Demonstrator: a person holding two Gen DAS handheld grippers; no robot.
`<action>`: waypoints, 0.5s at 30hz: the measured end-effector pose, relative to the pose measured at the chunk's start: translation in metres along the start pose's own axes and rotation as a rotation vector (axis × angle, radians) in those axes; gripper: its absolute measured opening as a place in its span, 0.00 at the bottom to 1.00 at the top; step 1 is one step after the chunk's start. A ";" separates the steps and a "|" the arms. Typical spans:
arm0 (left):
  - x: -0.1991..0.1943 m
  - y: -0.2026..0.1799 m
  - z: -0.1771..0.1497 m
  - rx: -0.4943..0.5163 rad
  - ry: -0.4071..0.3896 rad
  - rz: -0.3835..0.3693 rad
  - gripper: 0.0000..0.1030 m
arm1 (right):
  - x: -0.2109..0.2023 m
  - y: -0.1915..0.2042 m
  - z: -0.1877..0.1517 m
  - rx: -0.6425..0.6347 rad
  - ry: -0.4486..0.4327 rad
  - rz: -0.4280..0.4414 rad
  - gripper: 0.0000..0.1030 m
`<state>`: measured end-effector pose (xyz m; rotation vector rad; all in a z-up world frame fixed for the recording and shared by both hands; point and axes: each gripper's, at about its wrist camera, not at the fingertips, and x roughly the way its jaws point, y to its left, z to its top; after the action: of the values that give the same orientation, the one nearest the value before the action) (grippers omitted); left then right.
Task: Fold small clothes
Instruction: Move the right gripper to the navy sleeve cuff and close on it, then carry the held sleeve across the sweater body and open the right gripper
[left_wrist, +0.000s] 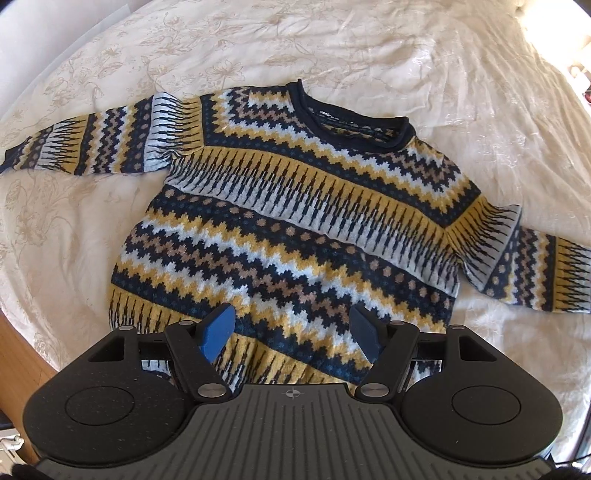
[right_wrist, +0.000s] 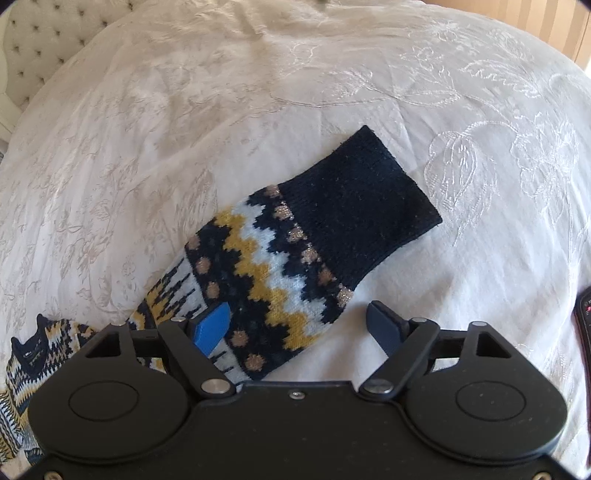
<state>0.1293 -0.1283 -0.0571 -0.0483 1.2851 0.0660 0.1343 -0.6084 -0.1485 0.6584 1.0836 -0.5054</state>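
Note:
A small knitted sweater (left_wrist: 295, 221) in navy, yellow, white and tan zigzag bands lies flat, front up, on the bed, both sleeves spread out. My left gripper (left_wrist: 291, 336) is open just above its bottom hem, holding nothing. In the right wrist view one sleeve (right_wrist: 295, 258) with a plain navy cuff (right_wrist: 358, 206) stretches away to the upper right. My right gripper (right_wrist: 303, 328) is open over that sleeve a little behind the cuff; its left fingertip (right_wrist: 214, 326) is over the sleeve, and its right one is over the bedspread.
The bed is covered by a cream bedspread (left_wrist: 443, 92) with embroidered flowers. A tufted headboard (right_wrist: 40, 44) shows at the upper left of the right wrist view. A dark phone-like object (right_wrist: 583, 325) lies at the right edge. A wooden edge (left_wrist: 18, 354) borders the bed at lower left.

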 end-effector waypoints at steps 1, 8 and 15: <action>0.000 0.001 -0.001 0.000 -0.001 0.005 0.65 | 0.001 0.000 -0.001 0.002 -0.009 0.001 0.75; 0.008 0.020 0.003 0.026 -0.001 0.011 0.65 | -0.009 0.005 -0.001 -0.012 -0.101 0.037 0.19; 0.020 0.056 0.023 0.097 -0.018 -0.032 0.65 | -0.055 0.059 -0.013 -0.087 -0.194 0.064 0.18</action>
<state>0.1523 -0.0709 -0.0698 0.0143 1.2674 -0.0235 0.1443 -0.5544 -0.0877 0.5541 0.8943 -0.4538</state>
